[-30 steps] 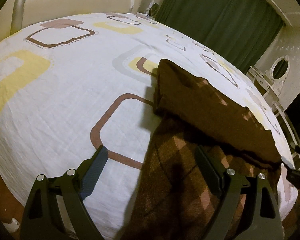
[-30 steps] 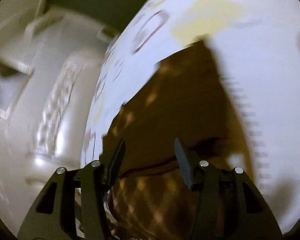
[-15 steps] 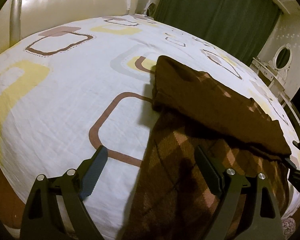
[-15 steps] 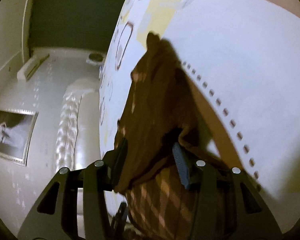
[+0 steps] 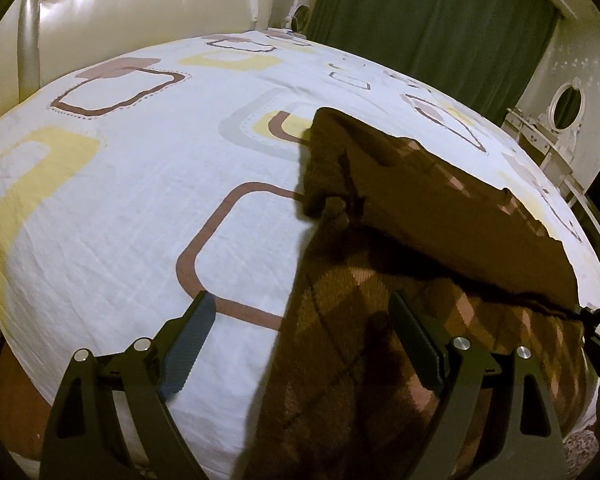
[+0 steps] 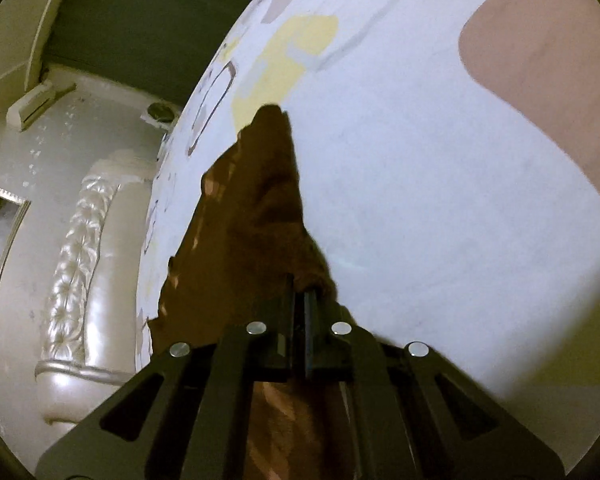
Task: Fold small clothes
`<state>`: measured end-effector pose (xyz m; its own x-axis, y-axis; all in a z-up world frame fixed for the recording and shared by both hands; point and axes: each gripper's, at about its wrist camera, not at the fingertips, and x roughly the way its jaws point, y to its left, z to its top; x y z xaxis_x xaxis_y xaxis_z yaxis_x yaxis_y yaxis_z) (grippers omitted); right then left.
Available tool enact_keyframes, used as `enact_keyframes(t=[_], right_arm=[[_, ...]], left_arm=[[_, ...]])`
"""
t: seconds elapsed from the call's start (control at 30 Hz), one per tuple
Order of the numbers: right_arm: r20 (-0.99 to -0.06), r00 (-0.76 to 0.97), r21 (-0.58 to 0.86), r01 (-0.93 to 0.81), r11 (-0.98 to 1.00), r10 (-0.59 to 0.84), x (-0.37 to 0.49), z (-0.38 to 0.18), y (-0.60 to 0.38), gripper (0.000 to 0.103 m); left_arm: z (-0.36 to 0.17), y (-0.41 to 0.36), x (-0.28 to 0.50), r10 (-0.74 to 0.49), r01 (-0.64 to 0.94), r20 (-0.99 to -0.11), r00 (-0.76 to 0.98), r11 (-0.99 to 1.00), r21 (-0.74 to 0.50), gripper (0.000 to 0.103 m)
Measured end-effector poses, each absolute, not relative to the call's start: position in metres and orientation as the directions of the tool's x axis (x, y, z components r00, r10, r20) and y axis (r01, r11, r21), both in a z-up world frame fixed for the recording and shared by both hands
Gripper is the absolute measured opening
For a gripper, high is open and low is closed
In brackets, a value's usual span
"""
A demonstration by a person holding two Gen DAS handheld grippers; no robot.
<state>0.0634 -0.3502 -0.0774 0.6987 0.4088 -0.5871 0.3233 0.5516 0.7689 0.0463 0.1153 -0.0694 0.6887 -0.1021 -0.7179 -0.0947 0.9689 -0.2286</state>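
My left gripper (image 5: 300,344) hangs with its jaws spread wide and empty, one finger over the sheet and the other over the near part of the brown checked garment (image 5: 380,320), placed so that it can take that near side edge when required. My right gripper (image 6: 299,300) has its jaws pressed together, pinching the raised edge of the garment's folded upper layer; I judge this grip serves to carry that layer across for the next fold. The garment lies on the bed (image 5: 120,200), near its right-hand edge, with the plain brown flap doubled over the checked part. Beyond it stand the padded headboard (image 5: 140,4) and the green curtain (image 5: 420,20).
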Motion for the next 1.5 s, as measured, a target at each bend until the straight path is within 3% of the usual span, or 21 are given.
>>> enact_keyframes(t=[0.23,0.33,0.47,0.57,0.63,0.7,0.77,0.9,1.2,1.3,1.5], right_arm=[[-0.550,0.670,0.811,0.286,0.511,0.498,0.053,-0.069,-0.366,0.011],[-0.570,0.682,0.780,0.273,0.563,0.459,0.057,-0.050,-0.378,0.028],[-0.588,0.686,0.754,0.271,0.599,0.429,0.092,-0.041,-0.386,0.030],[-0.597,0.673,0.746,0.265,0.611,0.437,0.123,-0.045,-0.385,0.037],[-0.617,0.661,0.729,0.275,0.627,0.427,0.136,-0.051,-0.384,0.037],[-0.660,0.635,0.691,0.302,0.657,0.401,0.145,-0.062,-0.384,0.027],[-0.646,0.641,0.706,0.297,0.643,0.414,0.142,-0.062,-0.390,0.028],[-0.621,0.628,0.730,0.247,0.637,0.469,0.113,-0.055,-0.395,0.044],[-0.625,0.442,0.733,0.050,0.678,0.643,0.014,-0.048,-0.373,0.046],[-0.620,0.375,0.741,-0.010,0.672,0.689,-0.009,-0.045,-0.365,0.051],[-0.608,0.312,0.756,-0.055,0.652,0.730,-0.033,-0.045,-0.361,0.052]], left_arm=[[-0.069,0.113,0.046,-0.095,-0.093,-0.720,0.687,0.972,-0.218,0.087],[-0.069,0.113,0.046,-0.097,-0.093,-0.720,0.687,0.971,-0.219,0.087],[-0.069,0.113,0.046,-0.090,-0.093,-0.723,0.685,0.973,-0.209,0.087],[-0.070,0.112,0.047,-0.089,-0.093,-0.728,0.679,0.974,-0.206,0.087],[-0.071,0.112,0.049,-0.092,-0.093,-0.731,0.676,0.974,-0.208,0.087],[-0.071,0.113,0.050,-0.100,-0.089,-0.735,0.670,0.973,-0.213,0.087],[-0.070,0.115,0.051,-0.120,-0.080,-0.740,0.661,0.970,-0.229,0.087],[-0.064,0.135,0.049,-0.273,-0.010,-0.737,0.618,0.935,-0.355,0.087],[-0.068,0.184,0.037,-0.681,0.112,-0.622,0.387,0.704,-0.701,0.087],[-0.072,0.177,0.037,-0.733,0.160,-0.617,0.286,0.672,-0.723,0.087],[-0.075,0.156,0.034,-0.719,0.266,-0.666,0.200,0.694,-0.670,0.087]])
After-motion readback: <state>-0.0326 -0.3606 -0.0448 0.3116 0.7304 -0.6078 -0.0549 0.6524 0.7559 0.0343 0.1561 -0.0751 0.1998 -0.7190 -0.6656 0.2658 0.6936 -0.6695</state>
